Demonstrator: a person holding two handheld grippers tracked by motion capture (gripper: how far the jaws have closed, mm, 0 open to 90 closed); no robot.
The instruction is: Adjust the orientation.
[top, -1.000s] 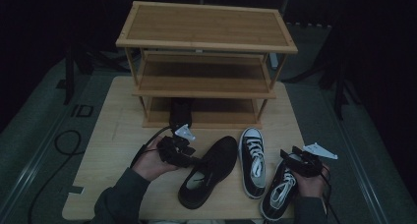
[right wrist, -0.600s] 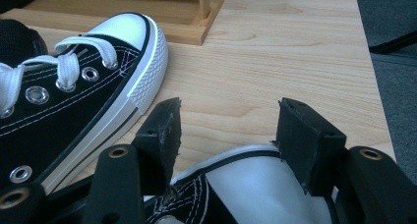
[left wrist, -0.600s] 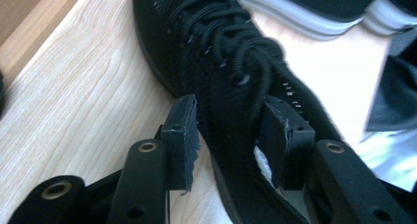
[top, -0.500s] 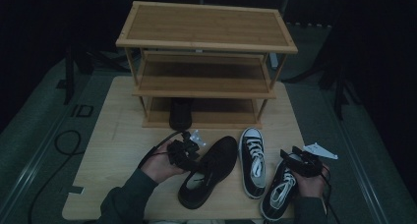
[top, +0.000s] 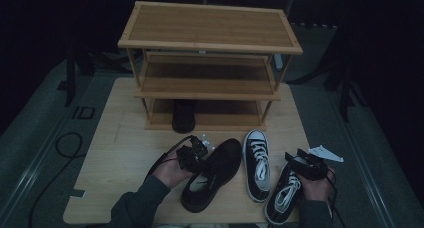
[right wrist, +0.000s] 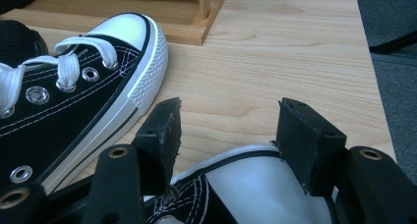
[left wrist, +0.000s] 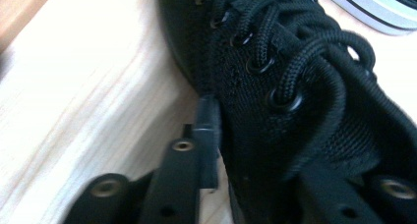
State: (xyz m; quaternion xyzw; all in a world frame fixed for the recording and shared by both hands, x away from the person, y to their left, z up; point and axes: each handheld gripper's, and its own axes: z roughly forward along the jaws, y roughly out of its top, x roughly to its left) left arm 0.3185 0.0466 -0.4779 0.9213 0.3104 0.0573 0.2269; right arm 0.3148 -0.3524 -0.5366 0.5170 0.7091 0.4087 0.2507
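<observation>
Wooden tabletop: left hand-held gripper just closed, clamping black shoe side.

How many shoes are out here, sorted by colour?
All-black shoes: 2, one by the left gripper, one on the rack's bottom shelf.
Black shoes with white toes: 2, one mid-table, one under the right gripper.
Total: 4

All-black laced shoe lies flat on table.

High view overhead, tongs views close, sharing shoes
</observation>
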